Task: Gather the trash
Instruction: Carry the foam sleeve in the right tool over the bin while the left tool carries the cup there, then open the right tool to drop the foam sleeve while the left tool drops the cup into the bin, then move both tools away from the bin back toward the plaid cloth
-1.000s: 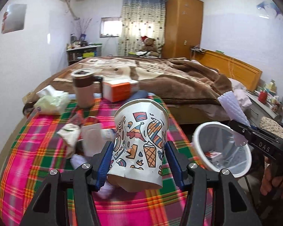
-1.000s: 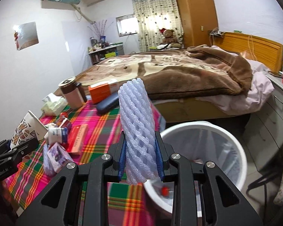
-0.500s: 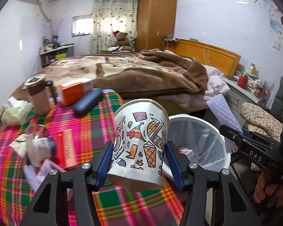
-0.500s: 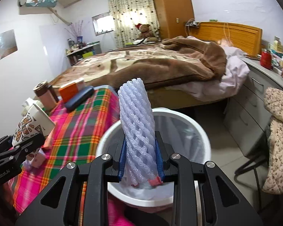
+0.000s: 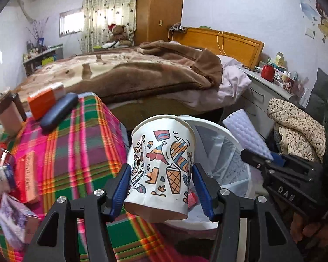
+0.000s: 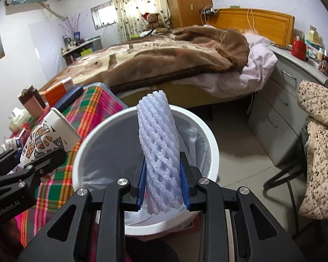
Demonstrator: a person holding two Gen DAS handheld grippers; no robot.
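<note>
My left gripper point(image 5: 160, 187) is shut on a paper cup point(image 5: 161, 163) printed with ice-cream cones, mouth up, at the near left rim of the white lined trash bin point(image 5: 227, 152). My right gripper point(image 6: 163, 185) is shut on a pale lavender foam net sleeve point(image 6: 159, 150), held upright over the open mouth of the trash bin point(image 6: 94, 142). In the left wrist view the right gripper point(image 5: 266, 161) comes in from the right with the foam sleeve point(image 5: 245, 133) over the bin. In the right wrist view the left gripper point(image 6: 30, 163) and the cup point(image 6: 46, 139) show at the left.
A table with a plaid cloth point(image 5: 72, 144) stands left of the bin, bearing a brown tumbler point(image 5: 5, 113), an orange box point(image 5: 43, 100), a dark case point(image 5: 59, 111) and packets point(image 5: 13, 198). Behind lies a bed point(image 5: 131, 72); grey drawers point(image 6: 282, 87) and a draped chair point(image 6: 317, 144) stand right.
Both grippers have swung right, away from the table and down over the bin. The cup and the foam sleeve stay gripped. The bin now fills the middle of the right wrist view.
</note>
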